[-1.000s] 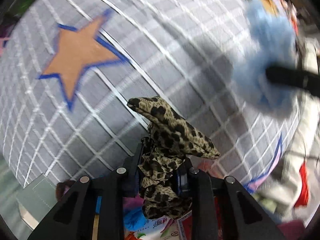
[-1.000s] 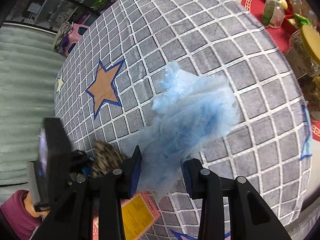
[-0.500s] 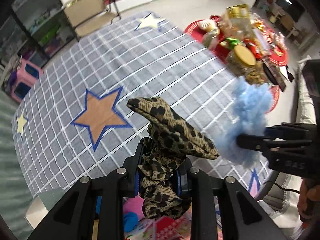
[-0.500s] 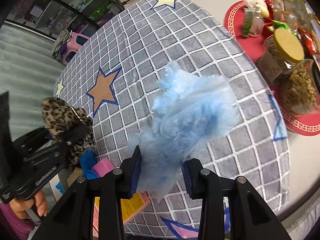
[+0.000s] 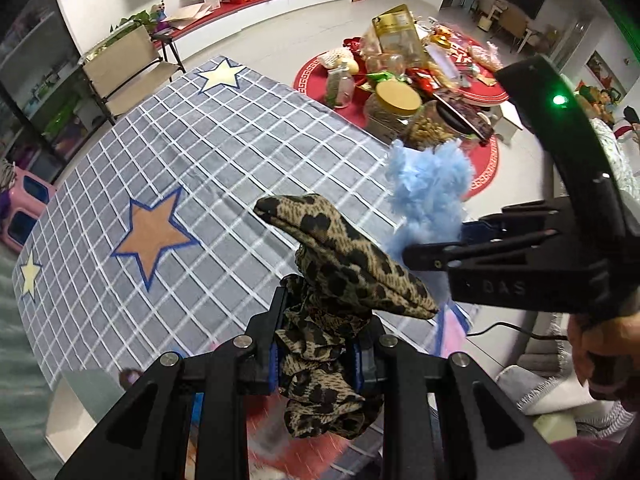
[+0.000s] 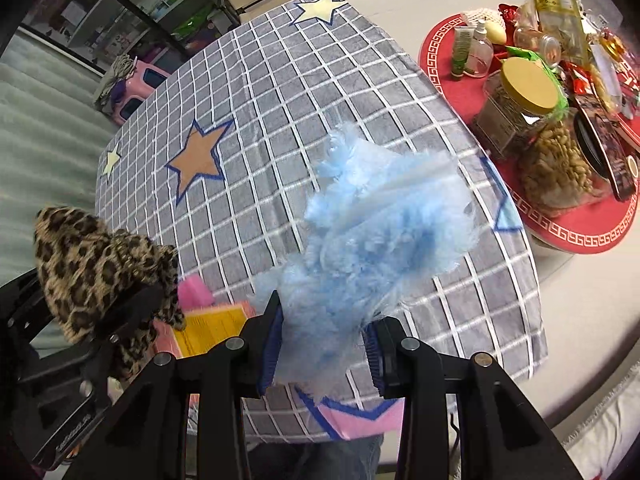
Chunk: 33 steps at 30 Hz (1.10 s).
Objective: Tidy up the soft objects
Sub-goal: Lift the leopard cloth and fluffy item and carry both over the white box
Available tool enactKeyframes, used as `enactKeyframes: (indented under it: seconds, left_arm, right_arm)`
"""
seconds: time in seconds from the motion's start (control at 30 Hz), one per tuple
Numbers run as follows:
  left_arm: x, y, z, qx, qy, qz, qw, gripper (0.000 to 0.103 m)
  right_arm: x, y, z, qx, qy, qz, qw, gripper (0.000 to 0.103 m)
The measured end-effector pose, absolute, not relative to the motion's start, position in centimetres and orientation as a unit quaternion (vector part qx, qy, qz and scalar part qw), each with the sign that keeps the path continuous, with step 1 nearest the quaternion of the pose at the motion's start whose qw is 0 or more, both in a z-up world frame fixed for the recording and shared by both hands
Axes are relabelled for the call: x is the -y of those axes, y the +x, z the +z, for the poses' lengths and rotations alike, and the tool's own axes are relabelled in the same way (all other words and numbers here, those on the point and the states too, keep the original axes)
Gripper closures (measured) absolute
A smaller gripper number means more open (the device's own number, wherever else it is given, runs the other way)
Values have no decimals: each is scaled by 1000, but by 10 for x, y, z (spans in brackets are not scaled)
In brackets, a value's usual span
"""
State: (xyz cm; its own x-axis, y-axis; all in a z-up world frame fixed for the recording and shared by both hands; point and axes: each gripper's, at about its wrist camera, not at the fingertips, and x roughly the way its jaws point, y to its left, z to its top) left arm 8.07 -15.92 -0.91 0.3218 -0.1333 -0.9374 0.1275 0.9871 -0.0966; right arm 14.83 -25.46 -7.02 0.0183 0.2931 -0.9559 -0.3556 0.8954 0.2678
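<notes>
1. A grey checked cloth (image 5: 224, 168) with stars covers the worktop, bare of soft items in both views.
2. A red round mat (image 6: 580, 232) beside it carries jars and packets, not part of the sorting.
3. The right gripper (image 6: 324, 352), held over the cloth, is clamped on a fluffy blue tuft (image 6: 380, 232).
4. The left gripper (image 5: 318, 356) is closed on a leopard-print fabric piece (image 5: 344, 272), also held in the air.
5. Judging by this, both items are picked but neither is placed; where they should go is not visible.
</notes>
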Motion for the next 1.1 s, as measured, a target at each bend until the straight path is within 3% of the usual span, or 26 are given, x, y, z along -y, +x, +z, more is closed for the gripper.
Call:
enactKeyframes:
  seconds: [0.37, 0.67, 1.1]
  left_arm:
    - [144, -9, -3, -585, -14, -76, 808, 75]
    - [88, -77, -21, -606, -81, -1, 791, 75]
    - [21, -129, -20, -579, -148, 91, 797, 75]
  right_arm:
    - [250, 83, -63, -670, -60, 241, 699, 65]
    - [219, 13, -61, -679, -98, 293, 666, 65]
    - [153, -54, -43, -652, -187, 399, 617, 65]
